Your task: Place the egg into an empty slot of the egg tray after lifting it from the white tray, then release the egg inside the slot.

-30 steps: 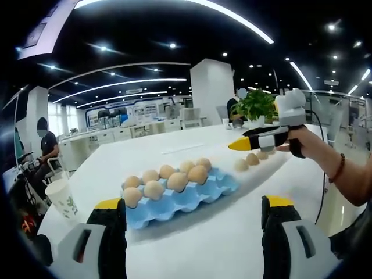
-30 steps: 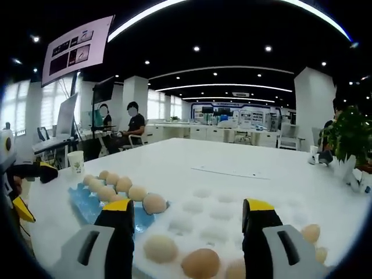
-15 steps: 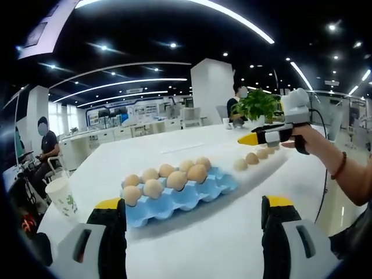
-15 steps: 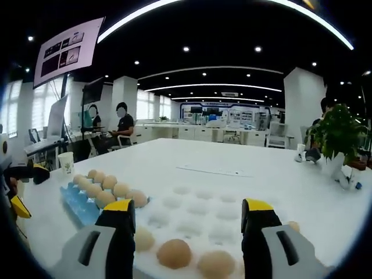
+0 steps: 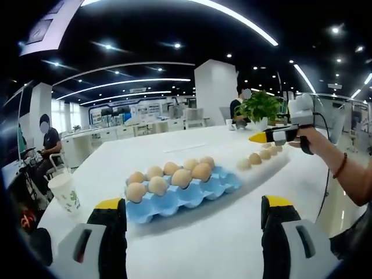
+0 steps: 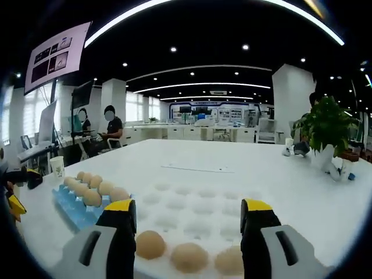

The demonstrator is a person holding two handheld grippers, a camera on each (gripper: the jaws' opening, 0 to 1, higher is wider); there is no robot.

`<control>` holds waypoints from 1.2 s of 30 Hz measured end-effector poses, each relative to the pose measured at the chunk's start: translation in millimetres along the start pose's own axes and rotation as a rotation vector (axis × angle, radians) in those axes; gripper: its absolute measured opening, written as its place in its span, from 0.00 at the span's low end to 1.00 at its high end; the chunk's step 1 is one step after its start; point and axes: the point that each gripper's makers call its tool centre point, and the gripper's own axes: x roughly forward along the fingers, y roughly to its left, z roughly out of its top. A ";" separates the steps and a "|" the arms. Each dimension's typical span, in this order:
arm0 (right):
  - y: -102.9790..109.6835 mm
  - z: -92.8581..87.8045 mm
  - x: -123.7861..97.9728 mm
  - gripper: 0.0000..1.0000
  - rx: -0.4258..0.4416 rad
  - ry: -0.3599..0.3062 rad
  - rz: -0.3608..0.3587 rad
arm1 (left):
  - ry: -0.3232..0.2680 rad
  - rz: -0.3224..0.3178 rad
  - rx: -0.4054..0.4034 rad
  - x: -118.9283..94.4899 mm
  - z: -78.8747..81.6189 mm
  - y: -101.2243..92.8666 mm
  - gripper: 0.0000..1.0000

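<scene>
Eggs: I see three brown eggs (image 6: 189, 257) in the near row of the white tray (image 6: 203, 203), between my right jaws.
Egg tray: the blue egg tray (image 5: 180, 195) sits just left of the white tray, seven eggs in it, front slots free.
Right gripper (image 6: 186, 244): jaws wide, nothing held.
Left gripper (image 5: 189, 244): jaws wide, nothing held.
Cup: a paper cup (image 5: 65, 192), its print unreadable.
Table: white table (image 5: 197, 250).

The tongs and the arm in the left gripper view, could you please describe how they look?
The left tongs have grey bodies with black jaws capped in yellow. The right tongs show a yellow tip on a black and white body, with a dark cable trailing down. The person's wrist wears a dark beaded bracelet.
</scene>
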 end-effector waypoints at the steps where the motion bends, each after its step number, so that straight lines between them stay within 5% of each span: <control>1: -2.3 -0.1 -0.5 0.76 0.003 0.001 -0.006 | 0.003 0.003 0.000 0.1 -0.7 0.4 0.98; 11: -33.9 -4.3 -5.1 0.74 0.000 0.012 -0.083 | -0.002 0.000 0.006 -0.2 0.9 -1.6 0.98; 36: -90.7 -23.2 0.5 0.53 0.024 0.082 -0.184 | -0.013 -0.005 0.035 -3.3 5.6 -5.0 0.98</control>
